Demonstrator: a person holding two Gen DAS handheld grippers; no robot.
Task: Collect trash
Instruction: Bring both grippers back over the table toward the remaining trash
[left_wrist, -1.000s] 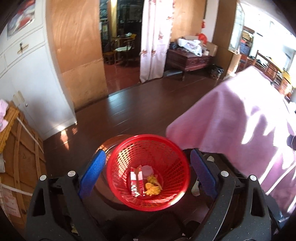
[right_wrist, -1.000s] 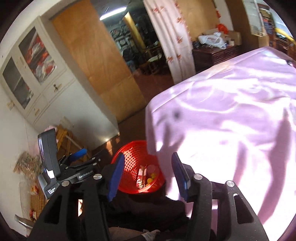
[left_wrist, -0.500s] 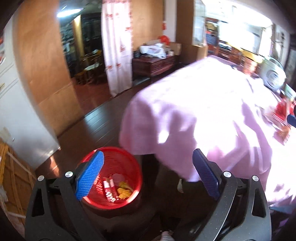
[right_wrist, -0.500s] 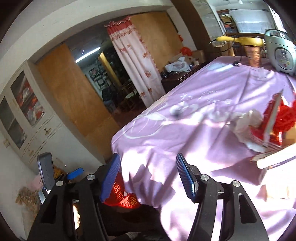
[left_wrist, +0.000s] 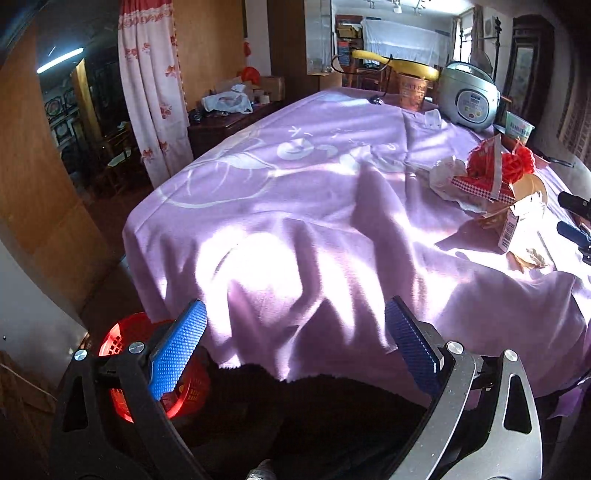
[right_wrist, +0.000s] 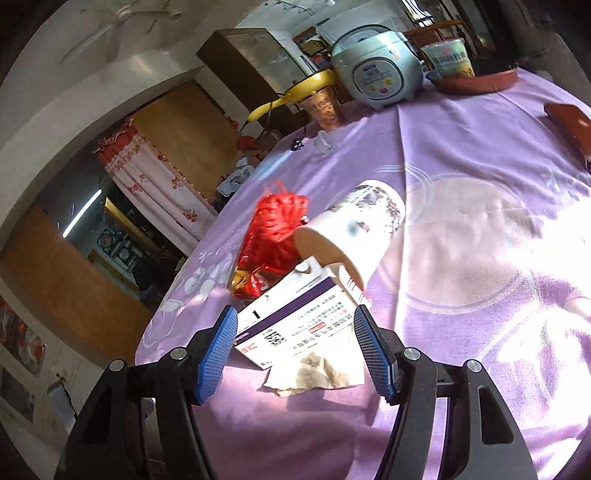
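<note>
lilac cloth (left_wrist: 314, 206) over table, red basket (left_wrist: 114, 339) on floor beside

Carton (right_wrist: 295, 325) between parted jaws

Harsh sun glare on cloth (right_wrist: 480, 155), deep shadows, fisheye warp w/ dark corners.

At seven o'clock in the left wrist view, the red plastic mesh basket (left_wrist: 114, 341) sits half hidden behind a blue pad; its contents are unseen.
</note>
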